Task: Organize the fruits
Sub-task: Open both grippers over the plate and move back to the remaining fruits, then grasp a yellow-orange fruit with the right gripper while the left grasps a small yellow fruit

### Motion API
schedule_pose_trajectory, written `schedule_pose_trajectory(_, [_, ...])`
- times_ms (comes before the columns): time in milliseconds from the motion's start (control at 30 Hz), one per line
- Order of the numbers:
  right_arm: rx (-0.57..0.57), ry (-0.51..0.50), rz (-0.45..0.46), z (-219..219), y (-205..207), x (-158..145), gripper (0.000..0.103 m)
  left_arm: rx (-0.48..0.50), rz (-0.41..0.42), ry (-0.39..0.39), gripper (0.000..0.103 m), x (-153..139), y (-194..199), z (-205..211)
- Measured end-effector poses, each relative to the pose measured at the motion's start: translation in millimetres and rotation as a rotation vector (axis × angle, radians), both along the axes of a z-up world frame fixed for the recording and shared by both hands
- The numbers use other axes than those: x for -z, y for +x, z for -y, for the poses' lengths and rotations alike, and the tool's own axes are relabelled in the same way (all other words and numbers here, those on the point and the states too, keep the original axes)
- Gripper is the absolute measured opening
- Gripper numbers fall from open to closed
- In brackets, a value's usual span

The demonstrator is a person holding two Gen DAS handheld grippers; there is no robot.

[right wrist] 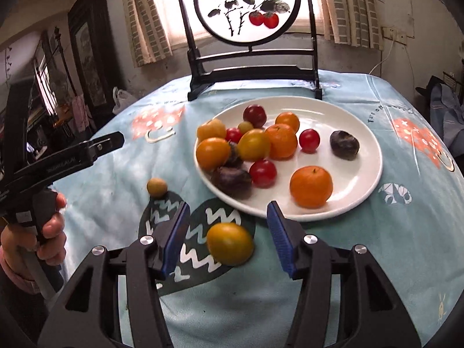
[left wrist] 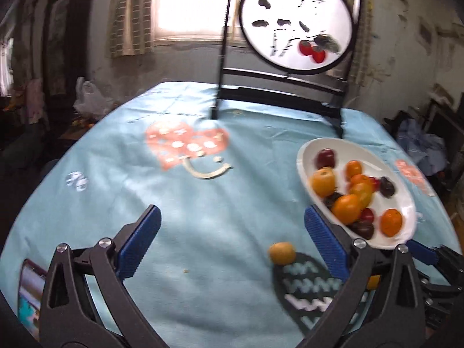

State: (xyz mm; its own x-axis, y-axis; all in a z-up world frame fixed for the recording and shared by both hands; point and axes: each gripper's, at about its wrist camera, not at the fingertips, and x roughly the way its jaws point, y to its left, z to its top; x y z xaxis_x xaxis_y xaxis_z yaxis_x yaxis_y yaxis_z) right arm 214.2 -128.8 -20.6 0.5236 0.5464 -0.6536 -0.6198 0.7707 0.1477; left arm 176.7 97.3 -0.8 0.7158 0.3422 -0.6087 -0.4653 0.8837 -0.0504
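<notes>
Near the plate (right wrist: 362, 191) on the desk (right wrist: 377, 261), a yellow fruit (right wrist: 230, 243) lies loose between the half-open right tongs (right wrist: 229, 232); left tongs (left wrist: 232, 243) gape wide, empty.

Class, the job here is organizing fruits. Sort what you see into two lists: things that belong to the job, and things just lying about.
Belongs to the job:
- white plate of fruit
- yellow fruit between the open right gripper's pads
- small fruit on the cloth
- left gripper, open

Just lying about:
- painted screen
- tablecloth
- phone
- plastic bag
</notes>
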Motion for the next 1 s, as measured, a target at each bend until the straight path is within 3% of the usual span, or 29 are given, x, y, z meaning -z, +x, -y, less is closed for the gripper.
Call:
schedule_pose_trajectory(67, [-0.011,-0.053,-0.003,-8,-3,9,0.056,-0.047,-0.031,0.028,0.101,5,2,-9])
schedule_pose_trajectory(200, [-0.018,-0.081,-0.05,-13,-2,20,0.056,-0.036,-0.019,-0.127,0.101,8,-4,-25])
schedule_pose_trajectory(267, [-0.021,-0.095,-0.061,-15,-1,25,0.056,-0.022,-0.004,-0.159,0.101,6,-6,-23])
schedule_pose_trajectory(667, [-0.015,-0.129,-0.074,-24,6,33,0.055,0.028,-0.04,-0.119,0.101,8,1,-7])
schedule_pose_trajectory(800, [-0.003,-0.142,-0.07,-24,7,34,0.042,0.03,-0.043,-0.119,0.101,8,2,-6])
schedule_pose_trajectory(1000, [-0.015,-0.094,-0.094,-15,8,29,0.041,0.013,-0.057,-0.067,0.101,9,3,-7])
